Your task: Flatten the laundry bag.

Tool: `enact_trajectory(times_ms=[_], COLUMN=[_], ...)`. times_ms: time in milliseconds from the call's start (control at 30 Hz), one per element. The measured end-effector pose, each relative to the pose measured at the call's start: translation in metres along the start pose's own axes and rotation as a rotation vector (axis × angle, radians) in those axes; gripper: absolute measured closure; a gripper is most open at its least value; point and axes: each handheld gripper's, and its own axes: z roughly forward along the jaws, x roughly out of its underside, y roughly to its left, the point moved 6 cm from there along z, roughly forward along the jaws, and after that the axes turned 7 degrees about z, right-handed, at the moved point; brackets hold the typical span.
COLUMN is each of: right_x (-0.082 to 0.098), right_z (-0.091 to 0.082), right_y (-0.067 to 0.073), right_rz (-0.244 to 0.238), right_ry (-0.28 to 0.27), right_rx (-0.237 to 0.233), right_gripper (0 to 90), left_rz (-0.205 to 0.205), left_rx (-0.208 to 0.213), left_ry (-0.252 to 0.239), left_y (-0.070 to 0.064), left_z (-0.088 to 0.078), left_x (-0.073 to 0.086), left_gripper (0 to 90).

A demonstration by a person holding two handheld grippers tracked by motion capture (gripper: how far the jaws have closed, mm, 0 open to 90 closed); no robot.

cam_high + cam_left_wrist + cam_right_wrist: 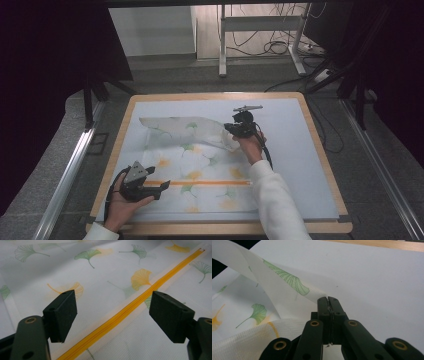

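Pinching ginkgo-print cloth (287, 287) w/ right tool (328, 300); no writing legible.

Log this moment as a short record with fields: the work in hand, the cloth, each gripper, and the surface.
work: folding a printed cloth over on itself
cloth: white with green and yellow ginkgo leaves, spread flat, its far right corner lifted and drawn over
zipper: orange, running along the cloth's near part
left gripper: jaws wide open, low over the cloth with the zipper passing between them
right gripper: jaws shut on the cloth's lifted corner
surface: pale mat on a wooden table
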Motion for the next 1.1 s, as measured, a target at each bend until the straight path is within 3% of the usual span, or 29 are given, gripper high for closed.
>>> enact_trajectory(times_ms=[733, 933, 1100], right_x=[-0.004, -0.010, -0.017], right_z=[0.014, 0.011, -0.008], right_y=[-0.022, -0.031, -0.042], right_rz=[0.057, 0.061, 0.060], right_ry=[-0.020, -0.034, -0.080], right_rx=[0.016, 0.050, 0.089], right_gripper=[84.4, 67.8, 57.3], left_rz=[-0.011, -0.017, -0.018], left_rx=[-0.009, -0.010, -0.010], left_ry=[0.007, 0.009, 0.010], left_y=[0.002, 0.004, 0.004], left_z=[0.000, 0.000, 0.000], left_x=[0.001, 0.001, 0.001], left_gripper=[22.5, 22.5, 22.6])
